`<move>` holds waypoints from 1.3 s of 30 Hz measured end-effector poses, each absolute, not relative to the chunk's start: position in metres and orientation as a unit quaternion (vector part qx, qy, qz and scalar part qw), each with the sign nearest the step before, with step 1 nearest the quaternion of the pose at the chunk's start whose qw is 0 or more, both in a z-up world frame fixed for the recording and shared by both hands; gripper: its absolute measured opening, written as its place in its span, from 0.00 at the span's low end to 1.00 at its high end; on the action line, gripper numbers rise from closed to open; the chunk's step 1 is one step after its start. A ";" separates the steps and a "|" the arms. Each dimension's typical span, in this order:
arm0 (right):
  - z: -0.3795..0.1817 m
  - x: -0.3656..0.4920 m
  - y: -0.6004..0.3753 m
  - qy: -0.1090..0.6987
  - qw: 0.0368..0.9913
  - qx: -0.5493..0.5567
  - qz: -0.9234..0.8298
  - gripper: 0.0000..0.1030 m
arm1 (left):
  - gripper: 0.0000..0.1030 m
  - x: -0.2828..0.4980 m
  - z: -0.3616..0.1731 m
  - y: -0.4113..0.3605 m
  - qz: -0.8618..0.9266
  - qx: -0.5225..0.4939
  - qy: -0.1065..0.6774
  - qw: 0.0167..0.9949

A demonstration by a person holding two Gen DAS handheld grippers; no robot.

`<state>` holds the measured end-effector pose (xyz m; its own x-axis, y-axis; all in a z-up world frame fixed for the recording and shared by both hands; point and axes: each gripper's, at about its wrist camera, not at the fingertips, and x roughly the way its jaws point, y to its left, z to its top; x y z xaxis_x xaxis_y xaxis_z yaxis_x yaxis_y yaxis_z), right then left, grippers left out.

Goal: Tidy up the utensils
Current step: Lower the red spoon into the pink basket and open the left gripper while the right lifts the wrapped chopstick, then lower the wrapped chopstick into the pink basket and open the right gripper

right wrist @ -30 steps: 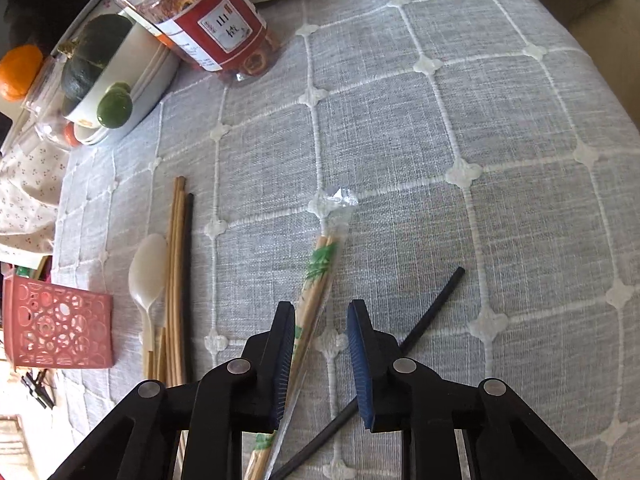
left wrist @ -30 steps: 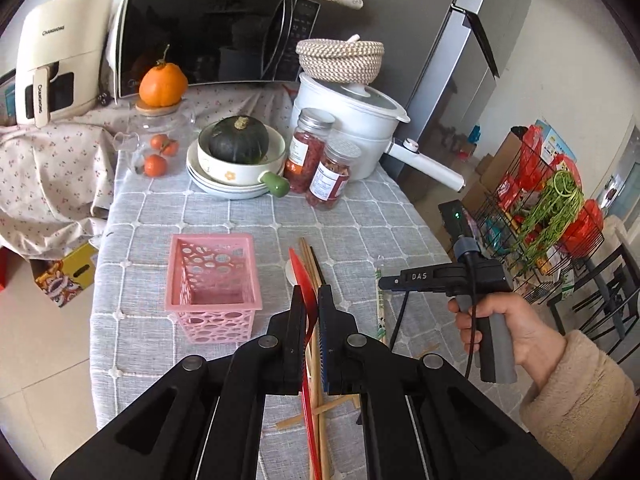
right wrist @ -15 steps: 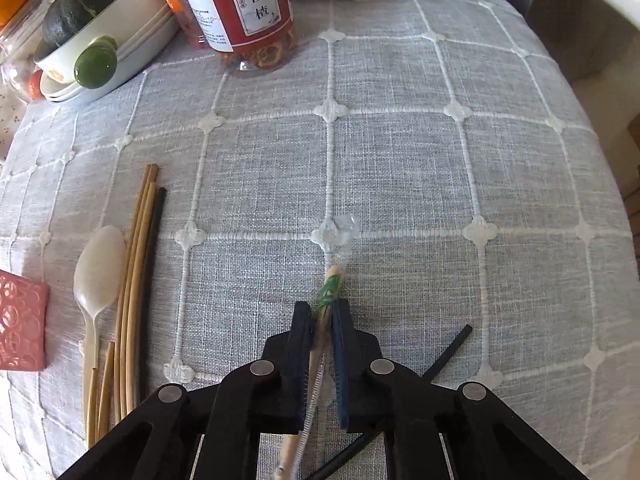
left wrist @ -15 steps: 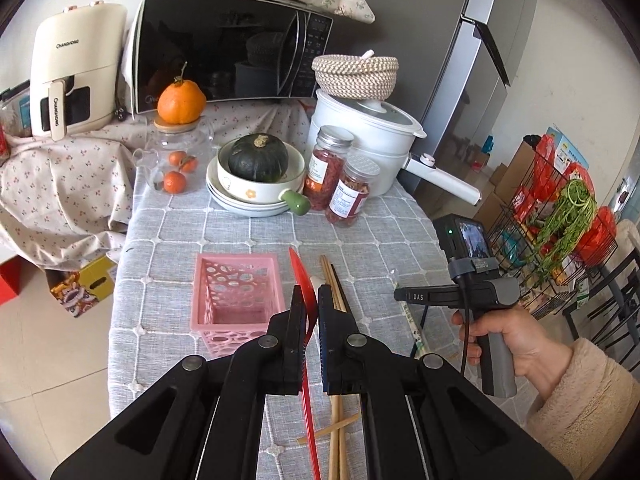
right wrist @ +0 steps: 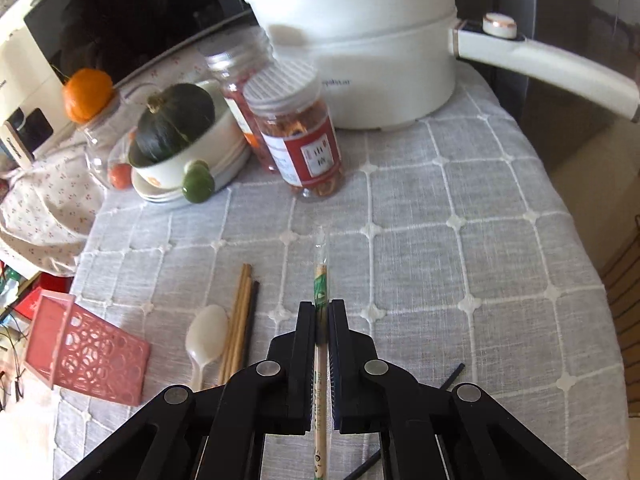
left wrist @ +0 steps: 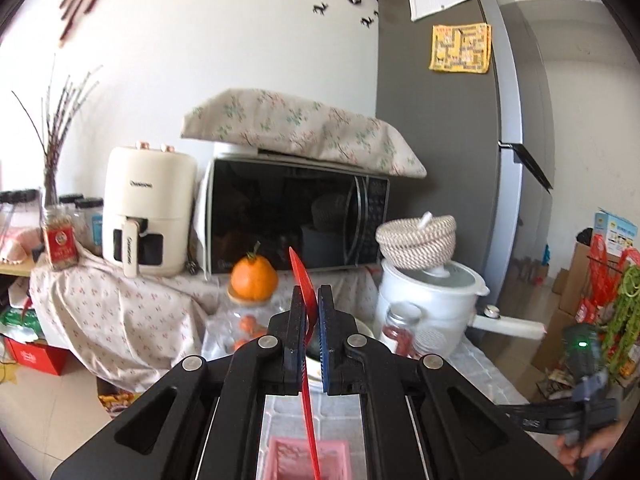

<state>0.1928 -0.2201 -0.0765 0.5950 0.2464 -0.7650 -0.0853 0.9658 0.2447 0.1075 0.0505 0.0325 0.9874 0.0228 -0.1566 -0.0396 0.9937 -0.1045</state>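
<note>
My left gripper (left wrist: 310,300) is shut on a red plastic utensil (left wrist: 301,276), held upright with its lower end over the pink basket (left wrist: 306,458). My right gripper (right wrist: 321,312) is shut on wrapped wooden chopsticks (right wrist: 321,280), lifted above the grey tablecloth (right wrist: 440,240). In the right wrist view the pink basket (right wrist: 86,354) stands at the left, with a white spoon (right wrist: 206,340) and loose brown and black chopsticks (right wrist: 240,320) beside it. A black chopstick (right wrist: 452,376) lies to the right of the gripper.
Two red-labelled jars (right wrist: 298,132), a bowl with a dark squash (right wrist: 176,120), an orange on a glass jar (right wrist: 87,94) and a white pot (right wrist: 360,48) with a long handle stand at the table's back. A microwave (left wrist: 296,220) and air fryer (left wrist: 146,212) stand behind.
My left gripper tilted up, raising the red utensil upright over the basket. My right gripper lifted the wrapped chopsticks off the cloth and pulled back.
</note>
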 end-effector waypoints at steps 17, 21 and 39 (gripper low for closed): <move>-0.041 0.163 -0.204 0.366 0.917 0.095 0.127 0.04 | 0.13 0.158 -0.035 0.064 0.082 -0.051 0.122 0.988; -0.032 0.154 -0.196 0.352 0.921 0.094 0.138 0.04 | 0.44 0.149 -0.034 0.063 0.070 -0.049 0.149 0.985; 0.034 0.134 -0.128 0.214 0.943 0.166 0.193 0.04 | 0.66 0.092 -0.027 0.089 0.068 -0.060 0.394 0.915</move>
<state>0.1344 -0.1280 0.0337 0.8341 0.4342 -0.3403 -0.2923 0.8710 0.3949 0.0925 0.0893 -0.0273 0.6810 0.0777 -0.7282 -0.1722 0.9835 -0.0561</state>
